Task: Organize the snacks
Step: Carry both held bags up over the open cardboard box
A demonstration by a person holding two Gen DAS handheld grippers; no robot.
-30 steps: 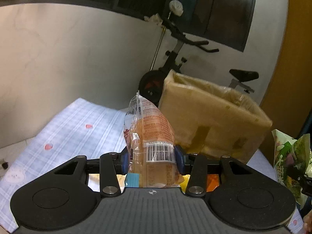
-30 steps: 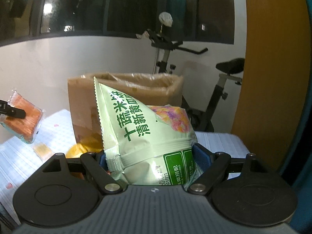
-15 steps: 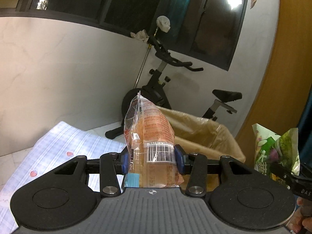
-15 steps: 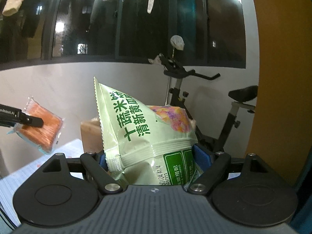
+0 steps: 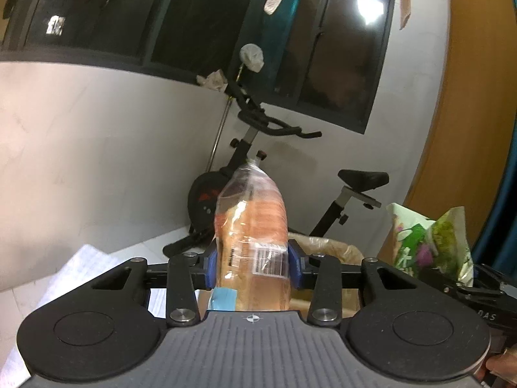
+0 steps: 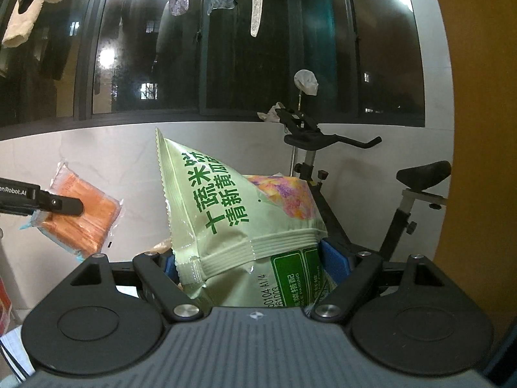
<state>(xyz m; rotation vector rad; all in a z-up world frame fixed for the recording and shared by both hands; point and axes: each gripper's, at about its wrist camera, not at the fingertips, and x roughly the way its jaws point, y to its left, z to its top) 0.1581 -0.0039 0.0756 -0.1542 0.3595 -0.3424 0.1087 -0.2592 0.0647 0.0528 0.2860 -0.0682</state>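
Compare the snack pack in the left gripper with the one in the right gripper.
The orange pack is clear film showing orange contents; the green bag is opaque with green characters. The orange pack is slim between narrow-set jaws; the green bag is puffy and spreads its jaws wider. Both are sealed, clamped and held in the air.

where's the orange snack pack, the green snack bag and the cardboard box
orange snack pack (image 5: pixel 255 226), left wrist view, its clear wrapper front
green snack bag (image 6: pixel 232 223), right wrist view, its printed face
cardboard box (image 5: pixel 336 249), left wrist view, its open rim
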